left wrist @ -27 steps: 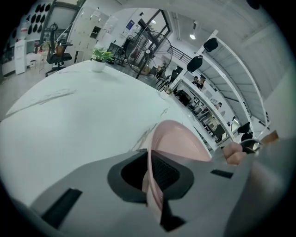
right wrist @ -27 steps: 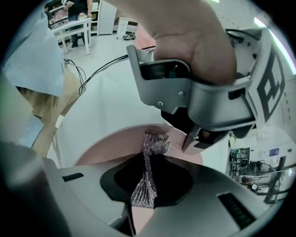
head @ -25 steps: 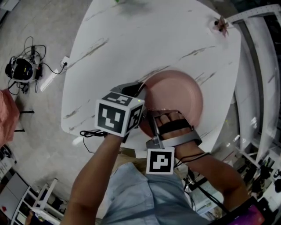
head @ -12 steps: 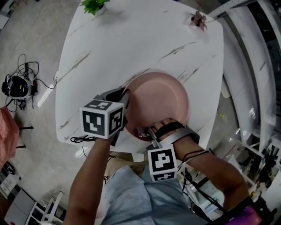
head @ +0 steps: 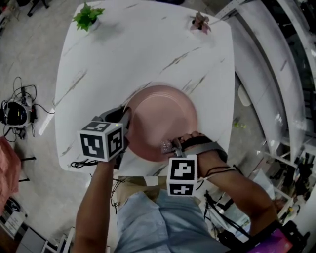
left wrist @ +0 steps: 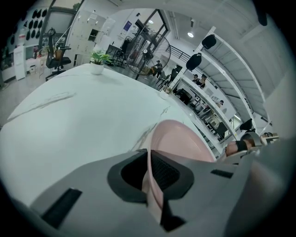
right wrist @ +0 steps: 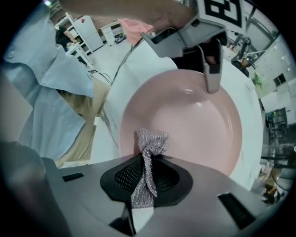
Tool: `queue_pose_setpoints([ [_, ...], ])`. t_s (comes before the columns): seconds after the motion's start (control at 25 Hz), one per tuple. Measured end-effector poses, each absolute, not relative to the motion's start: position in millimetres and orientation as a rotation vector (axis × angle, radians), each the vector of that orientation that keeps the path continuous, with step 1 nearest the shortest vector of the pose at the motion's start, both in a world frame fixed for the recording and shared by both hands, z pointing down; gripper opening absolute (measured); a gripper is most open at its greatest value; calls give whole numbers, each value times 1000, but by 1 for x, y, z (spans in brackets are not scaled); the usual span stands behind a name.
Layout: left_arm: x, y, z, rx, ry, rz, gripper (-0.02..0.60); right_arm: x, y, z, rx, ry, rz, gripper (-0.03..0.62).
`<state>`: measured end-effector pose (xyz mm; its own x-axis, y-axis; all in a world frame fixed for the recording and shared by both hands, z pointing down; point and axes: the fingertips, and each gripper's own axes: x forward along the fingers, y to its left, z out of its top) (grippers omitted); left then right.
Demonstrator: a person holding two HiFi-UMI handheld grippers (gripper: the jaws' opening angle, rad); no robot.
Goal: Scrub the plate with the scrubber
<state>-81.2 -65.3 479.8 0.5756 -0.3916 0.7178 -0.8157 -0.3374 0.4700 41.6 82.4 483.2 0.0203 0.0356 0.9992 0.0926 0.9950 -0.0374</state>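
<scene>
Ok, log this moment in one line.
left gripper: shut on plate rim | right gripper: shut on scrubber | scrubber: at plate's near rim

left gripper [left wrist: 150, 172], near left, jaws clamped on the plate [left wrist: 179, 139] rim. right gripper [right wrist: 145, 175], near right, jaws pinched on the scrubber [right wrist: 151, 142]. left forearm [head: 98, 195] and right forearm [head: 242, 190] reach forward.

White marble table [head: 148, 54]: pink plate [head: 160, 118], green plant [head: 89, 16], reddish plant [head: 199, 21].

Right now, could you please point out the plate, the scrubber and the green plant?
plate [head: 160, 116]: head view, on the bare middle of its pink surface.
scrubber [right wrist: 151, 141]: right gripper view, on its bunched silvery tip.
green plant [head: 88, 15]: head view, on its leaves.
</scene>
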Motion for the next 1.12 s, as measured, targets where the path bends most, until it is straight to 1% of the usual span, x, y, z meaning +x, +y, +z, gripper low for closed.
queue_pose_setpoints([
  [0.24, -81, -62, 480, 1939, -972, 614, 18, 67, 43, 485, 111, -1468, 48, 71],
  [0.64, -79, -62, 478, 1947, -964, 617, 18, 79, -26, 482, 352, -1483, 142, 73],
  [0.84, -78, -61, 478, 1954, -957, 624, 18, 71, -62, 482, 418, -1493, 84, 74],
  [1.12, -76, -62, 478, 1956, -948, 633, 18, 36, -87, 481, 365, -1552, -43, 74],
])
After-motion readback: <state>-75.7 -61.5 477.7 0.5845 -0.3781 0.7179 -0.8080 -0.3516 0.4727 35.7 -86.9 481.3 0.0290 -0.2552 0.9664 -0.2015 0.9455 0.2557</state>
